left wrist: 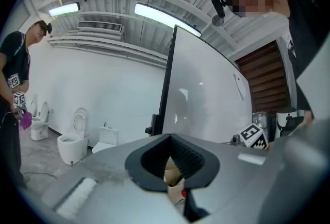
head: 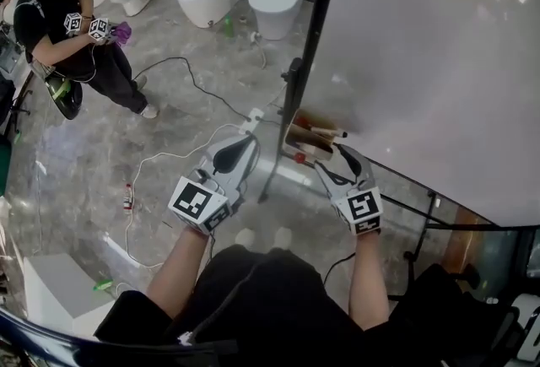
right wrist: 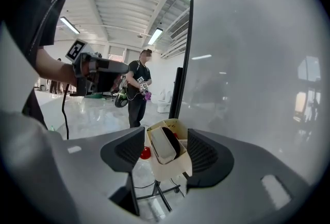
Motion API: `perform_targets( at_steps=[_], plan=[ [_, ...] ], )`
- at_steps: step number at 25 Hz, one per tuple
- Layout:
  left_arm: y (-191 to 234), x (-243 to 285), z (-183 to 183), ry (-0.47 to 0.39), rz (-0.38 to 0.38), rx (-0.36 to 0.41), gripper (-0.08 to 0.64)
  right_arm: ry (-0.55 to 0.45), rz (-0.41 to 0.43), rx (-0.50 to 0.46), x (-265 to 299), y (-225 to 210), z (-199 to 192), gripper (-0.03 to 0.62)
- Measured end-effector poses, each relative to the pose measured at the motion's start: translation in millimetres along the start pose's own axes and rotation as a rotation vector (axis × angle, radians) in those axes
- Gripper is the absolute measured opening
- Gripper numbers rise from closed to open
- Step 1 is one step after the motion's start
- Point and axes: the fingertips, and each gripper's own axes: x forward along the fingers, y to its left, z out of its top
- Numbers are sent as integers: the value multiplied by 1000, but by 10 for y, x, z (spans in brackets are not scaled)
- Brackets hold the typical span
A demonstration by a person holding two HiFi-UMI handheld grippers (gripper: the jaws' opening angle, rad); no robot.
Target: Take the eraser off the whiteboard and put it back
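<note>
Right gripper [right wrist: 166, 152]: jaws spread wide; the pads touch nothing and the grip is empty.
Eraser [right wrist: 164, 143]: just beyond the open jaws, in line with the gap between them. It lies tilted in the tray, off the board.
Cardboard tray [right wrist: 174, 170]: directly ahead of the jaws at the board's lower corner, holding the eraser.
Whiteboard [right wrist: 247, 73]: rises to the right of the jaws, behind the tray.
Left gripper [left wrist: 172, 165]: off to the right gripper's left, jaw tips together, nothing held.
Person [right wrist: 138, 89]: well beyond the left jaw, standing on the floor.
</note>
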Motion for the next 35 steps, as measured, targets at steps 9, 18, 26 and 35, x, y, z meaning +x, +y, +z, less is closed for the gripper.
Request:
perform_targets(
  at_steps=[9,18,26,35],
  plan=[
    [99,-85,-1,-3,92,-9,3,48,112,-40,260,35,-179,284],
    [152,-145,-33,3,137,-8,3,79,174,-73,425,105,-266,284],
    [169,-207,-44,8,154,-1,3,85,171,-91,465,89,-299,226],
    [237,-309,18,1,166,-2,3,34,172,-69,420,119,-96,201]
  ],
)
